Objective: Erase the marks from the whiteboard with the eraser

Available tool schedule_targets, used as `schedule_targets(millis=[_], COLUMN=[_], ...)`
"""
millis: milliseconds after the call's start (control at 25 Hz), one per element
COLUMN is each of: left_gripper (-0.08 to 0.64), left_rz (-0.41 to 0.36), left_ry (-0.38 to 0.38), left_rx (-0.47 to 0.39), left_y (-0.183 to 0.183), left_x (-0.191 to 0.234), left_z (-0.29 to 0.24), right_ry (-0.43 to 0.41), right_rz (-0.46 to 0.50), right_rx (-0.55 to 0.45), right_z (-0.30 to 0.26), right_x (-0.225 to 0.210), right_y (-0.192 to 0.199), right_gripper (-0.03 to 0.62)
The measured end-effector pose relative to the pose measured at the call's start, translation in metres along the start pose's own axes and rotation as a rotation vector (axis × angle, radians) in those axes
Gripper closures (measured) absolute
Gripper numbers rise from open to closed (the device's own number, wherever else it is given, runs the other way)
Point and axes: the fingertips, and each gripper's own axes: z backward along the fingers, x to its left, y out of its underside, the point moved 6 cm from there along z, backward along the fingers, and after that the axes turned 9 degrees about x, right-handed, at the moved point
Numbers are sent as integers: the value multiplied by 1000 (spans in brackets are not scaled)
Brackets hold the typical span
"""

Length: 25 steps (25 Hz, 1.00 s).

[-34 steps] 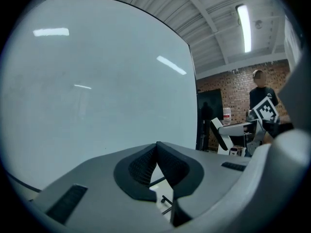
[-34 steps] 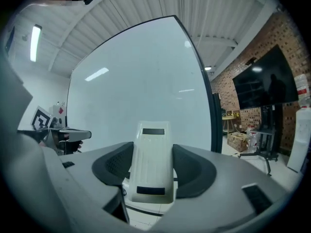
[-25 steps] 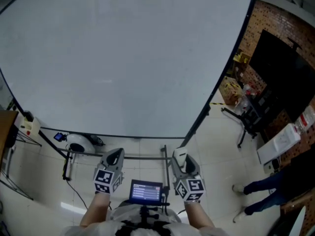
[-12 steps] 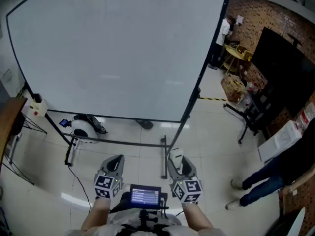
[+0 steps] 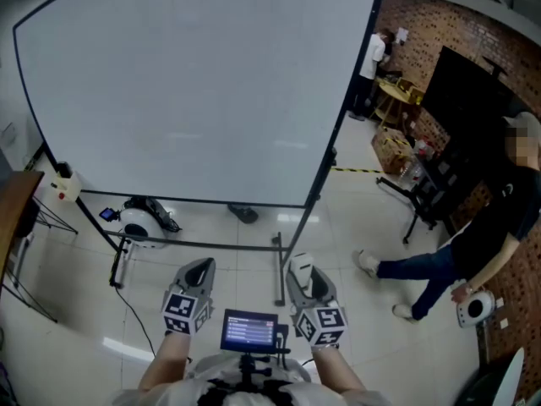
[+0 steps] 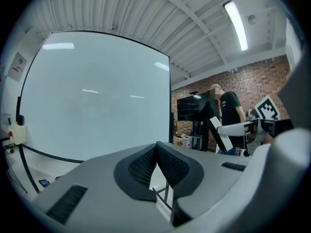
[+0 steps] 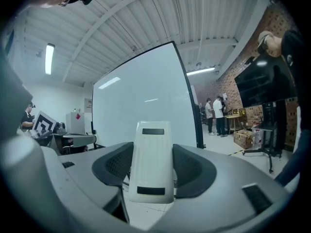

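Observation:
A large whiteboard (image 5: 194, 91) on a black wheeled stand fills the upper head view; I see no marks on its surface. It also shows in the left gripper view as the whiteboard (image 6: 92, 106) and in the right gripper view as the whiteboard (image 7: 146, 106). My right gripper (image 5: 303, 271) is shut on a white eraser (image 7: 151, 161), which stands upright between the pads. The eraser's top (image 5: 302, 263) pokes out in the head view. My left gripper (image 5: 199, 271) is shut with nothing in it, its pads (image 6: 167, 166) touching. Both grippers hang low, well short of the board.
The stand's black legs (image 5: 279, 269) run along the tiled floor just ahead of my grippers. A person (image 5: 473, 227) walks at the right, near a black screen (image 5: 473, 100) and brick wall. A white machine (image 5: 135, 222) lies under the board. A small display (image 5: 249, 330) sits between my hands.
The board has drawn further off and shifted left in the head view. A person has walked into view at the right. Both grippers stay shut, low in front.

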Motion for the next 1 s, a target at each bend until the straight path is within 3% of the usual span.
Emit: schedule_targets(millis=[560, 1000], left_gripper=[566, 566], left_rz=[1, -9], left_ry=[12, 23], left_rx=[-32, -47], left_y=[-11, -17], left_x=[45, 46], left_z=[1, -6], right_ry=[1, 18], right_rz=[-12, -1], right_rx=[19, 15], right_z=[-27, -30], right_x=[32, 28], right_y=[-8, -12], right_gripper=[331, 331])
